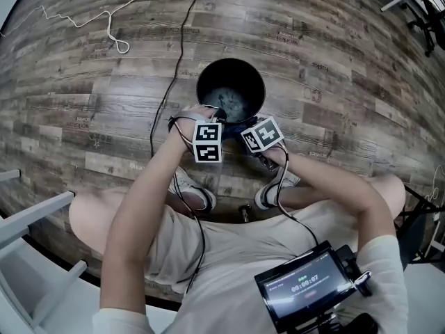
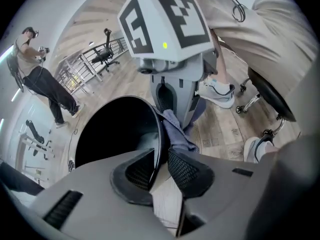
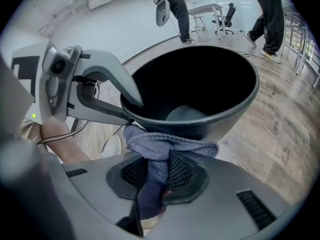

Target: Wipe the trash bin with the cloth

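Black bin (image 1: 208, 82), wood floor (image 1: 334, 61), cable (image 1: 167, 82) alongside; left gripper (image 2: 162, 156) jaws apparently pinch rim, right gripper (image 3: 159, 164) jaws clamp cloth (image 3: 165, 146).

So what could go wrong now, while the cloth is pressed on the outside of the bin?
The left gripper holds the trash bin only by its thin rim; a hard wipe might tip or slide it.
The cloth is bunched in the right gripper, so it may pull out or wipe little.
The cable lies on the floor beside the bin and could snag.
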{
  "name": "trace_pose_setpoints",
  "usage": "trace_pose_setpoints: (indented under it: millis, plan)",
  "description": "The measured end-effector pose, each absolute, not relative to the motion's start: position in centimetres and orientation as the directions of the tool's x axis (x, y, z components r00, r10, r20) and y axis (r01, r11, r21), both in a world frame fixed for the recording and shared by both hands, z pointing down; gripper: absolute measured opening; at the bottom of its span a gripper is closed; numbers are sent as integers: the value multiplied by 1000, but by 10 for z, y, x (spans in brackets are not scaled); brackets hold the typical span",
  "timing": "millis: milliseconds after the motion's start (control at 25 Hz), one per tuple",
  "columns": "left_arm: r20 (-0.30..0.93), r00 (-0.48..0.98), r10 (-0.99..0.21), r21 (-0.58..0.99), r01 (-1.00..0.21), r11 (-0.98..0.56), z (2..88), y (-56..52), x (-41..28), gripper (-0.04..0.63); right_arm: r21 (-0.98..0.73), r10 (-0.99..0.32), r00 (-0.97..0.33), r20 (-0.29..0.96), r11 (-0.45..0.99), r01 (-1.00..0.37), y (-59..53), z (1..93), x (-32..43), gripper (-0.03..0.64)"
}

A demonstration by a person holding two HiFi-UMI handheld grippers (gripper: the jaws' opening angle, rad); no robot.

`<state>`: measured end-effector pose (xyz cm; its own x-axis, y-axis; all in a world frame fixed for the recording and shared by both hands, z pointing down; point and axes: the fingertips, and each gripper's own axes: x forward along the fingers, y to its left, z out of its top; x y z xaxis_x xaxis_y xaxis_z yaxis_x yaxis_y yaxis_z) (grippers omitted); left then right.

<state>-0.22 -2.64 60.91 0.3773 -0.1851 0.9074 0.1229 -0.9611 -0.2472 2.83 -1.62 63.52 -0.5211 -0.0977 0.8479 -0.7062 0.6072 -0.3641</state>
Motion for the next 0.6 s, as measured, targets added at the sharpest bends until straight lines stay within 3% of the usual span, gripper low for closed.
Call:
trace_pose_setpoints:
  millis: [600]
  plan:
    - [898,375,-230,-301,143,-943,596,-21,8,87,-283,-149,-459,876,611,-739,-17,727,43,77]
